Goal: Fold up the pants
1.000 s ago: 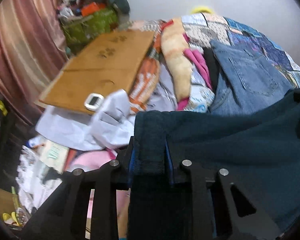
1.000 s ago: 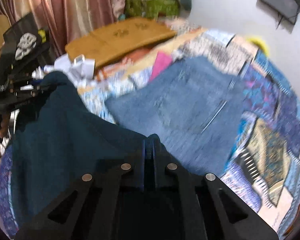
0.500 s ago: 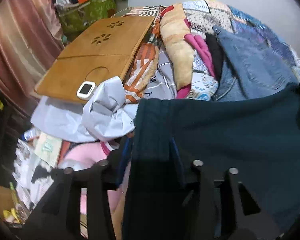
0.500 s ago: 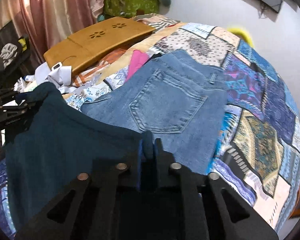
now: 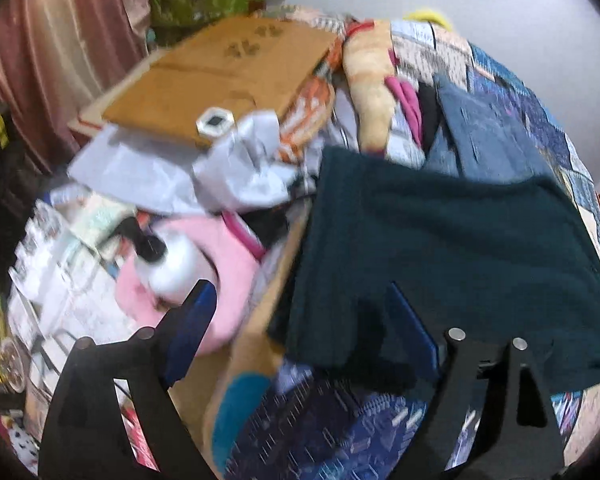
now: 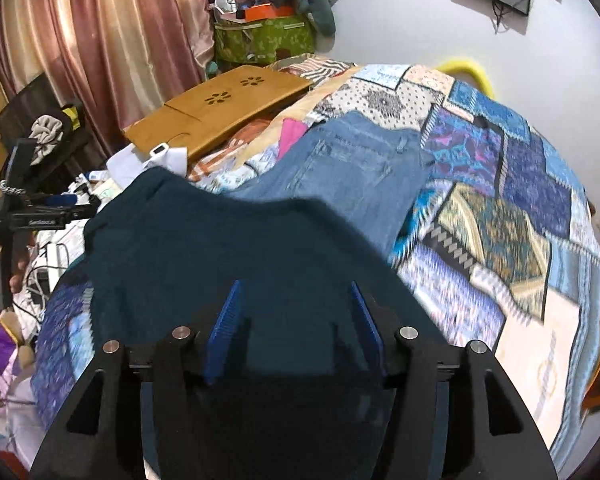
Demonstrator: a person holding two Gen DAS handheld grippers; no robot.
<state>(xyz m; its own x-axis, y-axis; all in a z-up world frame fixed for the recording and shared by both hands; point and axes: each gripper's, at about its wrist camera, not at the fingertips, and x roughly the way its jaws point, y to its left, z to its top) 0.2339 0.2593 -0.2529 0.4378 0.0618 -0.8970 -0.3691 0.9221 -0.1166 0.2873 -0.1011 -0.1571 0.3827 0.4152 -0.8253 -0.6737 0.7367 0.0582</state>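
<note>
The dark teal pants (image 5: 452,248) lie in a folded stack on the patchwork bedspread (image 6: 496,232). They also show in the right wrist view (image 6: 228,248). My left gripper (image 5: 300,316) is open, its blue pads spread wide, at the stack's near left edge. My right gripper (image 6: 292,312) is open too, with its pads spread over the near edge of the pants. Neither holds cloth. My left gripper also shows at the far left in the right wrist view (image 6: 40,212).
Folded blue jeans (image 6: 352,172) lie just beyond the teal pants. A wooden lap desk (image 6: 220,108) sits at the far left of the bed. Clutter, a pink cloth (image 5: 220,280) and a white bottle (image 5: 172,268) lie off the bed's left side.
Both grippers have opened and let go of the teal pants, which now rest on the bed. Both have drawn back slightly from the cloth.
</note>
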